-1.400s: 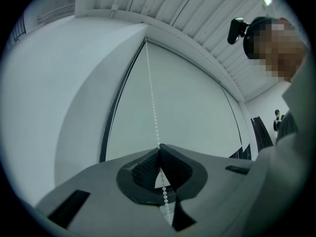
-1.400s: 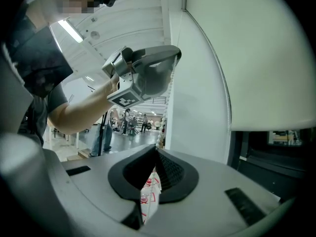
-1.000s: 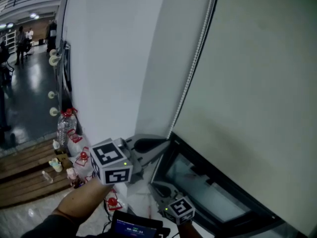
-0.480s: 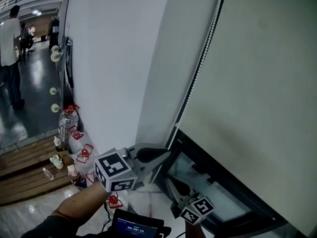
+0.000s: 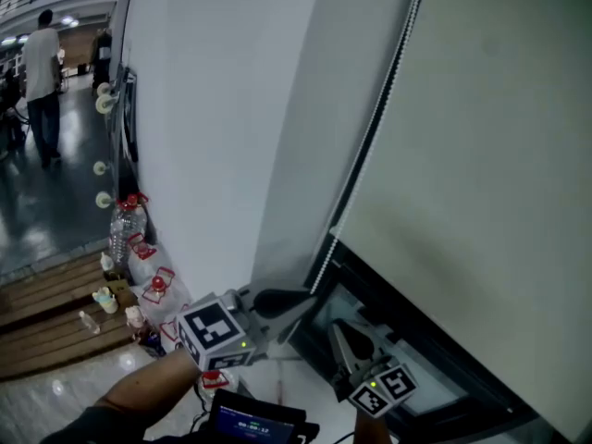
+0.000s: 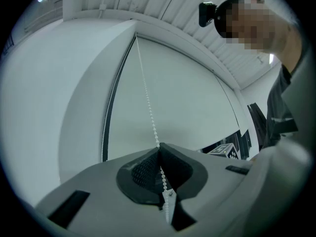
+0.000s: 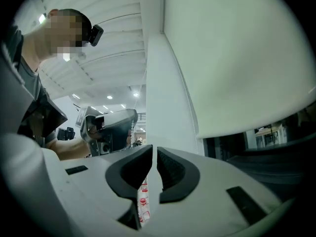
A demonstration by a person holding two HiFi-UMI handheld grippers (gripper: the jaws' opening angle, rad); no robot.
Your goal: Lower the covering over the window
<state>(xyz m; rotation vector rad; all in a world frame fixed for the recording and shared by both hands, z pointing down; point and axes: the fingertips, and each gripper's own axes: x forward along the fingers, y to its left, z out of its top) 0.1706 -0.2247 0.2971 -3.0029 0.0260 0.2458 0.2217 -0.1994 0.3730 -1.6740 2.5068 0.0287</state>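
Cream fabric roller blind [image 5: 481, 174] hangs most of the way down the dark-framed window [image 5: 435, 377], with a strip of glass uncovered below its hem. The white bead chain [image 5: 372, 151] runs steeply up along the blind's left edge. The left gripper [image 5: 305, 296] is clamped tight on that chain (beads pass between the pads in its own view). The right gripper [image 5: 344, 336] is empty, its jaws having just been opening to a narrow gap. It sits right of and nearer than the left, so the chain lies up and to its left. Against the earlier frame, the left gripper has sunk and the right has risen.
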